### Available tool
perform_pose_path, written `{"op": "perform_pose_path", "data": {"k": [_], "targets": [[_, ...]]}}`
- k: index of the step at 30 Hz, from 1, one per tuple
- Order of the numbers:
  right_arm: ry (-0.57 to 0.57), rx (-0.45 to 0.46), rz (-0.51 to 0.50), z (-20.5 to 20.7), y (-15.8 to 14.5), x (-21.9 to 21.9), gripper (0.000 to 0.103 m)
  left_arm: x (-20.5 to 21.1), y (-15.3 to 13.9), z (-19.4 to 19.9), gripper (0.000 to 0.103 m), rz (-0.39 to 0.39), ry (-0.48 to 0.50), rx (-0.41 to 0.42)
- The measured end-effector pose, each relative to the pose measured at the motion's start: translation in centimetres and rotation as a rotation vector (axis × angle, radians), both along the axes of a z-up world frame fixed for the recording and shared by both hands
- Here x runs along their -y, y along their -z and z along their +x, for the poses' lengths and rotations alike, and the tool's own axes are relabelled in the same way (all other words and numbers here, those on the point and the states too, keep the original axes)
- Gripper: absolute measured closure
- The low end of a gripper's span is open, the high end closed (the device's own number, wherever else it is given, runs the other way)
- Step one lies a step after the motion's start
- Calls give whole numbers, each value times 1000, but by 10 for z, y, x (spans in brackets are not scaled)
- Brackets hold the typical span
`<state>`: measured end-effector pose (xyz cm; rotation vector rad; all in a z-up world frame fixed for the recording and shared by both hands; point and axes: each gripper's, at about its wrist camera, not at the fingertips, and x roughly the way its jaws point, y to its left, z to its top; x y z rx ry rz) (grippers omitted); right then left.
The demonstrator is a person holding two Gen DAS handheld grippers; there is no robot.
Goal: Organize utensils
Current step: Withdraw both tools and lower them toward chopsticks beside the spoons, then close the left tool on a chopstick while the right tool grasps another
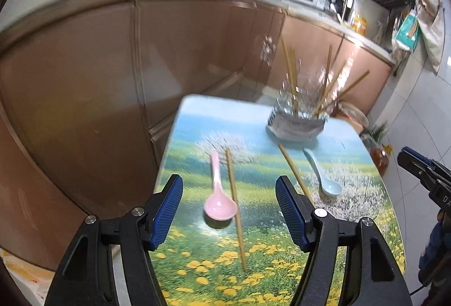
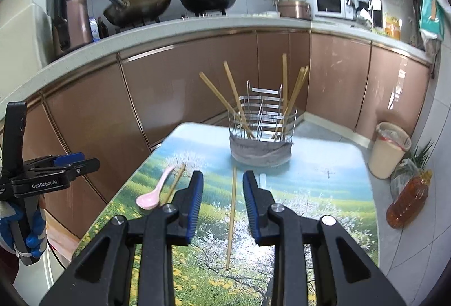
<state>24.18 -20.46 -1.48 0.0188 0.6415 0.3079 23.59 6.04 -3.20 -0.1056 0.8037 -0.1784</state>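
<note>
Both my grippers tilt down over the table (image 2: pixel 324 165). Left gripper (image 1: pixel 228 193): wide open, empty, above the pink spoon (image 1: pixel 218 200) and a chopstick (image 1: pixel 235 207). Right gripper (image 2: pixel 222 187): narrowly open, empty, straddling another chopstick (image 2: pixel 231 218). The wire holder (image 2: pixel 260 134) contains upright chopsticks (image 2: pixel 235 97). Only my left view shows the blue spoon (image 1: pixel 324 173).

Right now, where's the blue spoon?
Left wrist view: blue spoon lies on the table, right of a loose chopstick, in front of the utensil holder.
</note>
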Motion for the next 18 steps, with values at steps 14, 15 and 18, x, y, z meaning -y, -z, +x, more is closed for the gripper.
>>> {"op": "perform_pose_path", "data": {"k": [14,15,18], "targets": [[-79,-264,-47,92,69,-9,75,34,83,131,42,28,40,-397],[-85,-278,-49,98,73,-11,75,36,86,134,43,43,36,-404],[-102,-311,-62,115,83,-16,75,38,95,143,43,63,39,-424]]}}
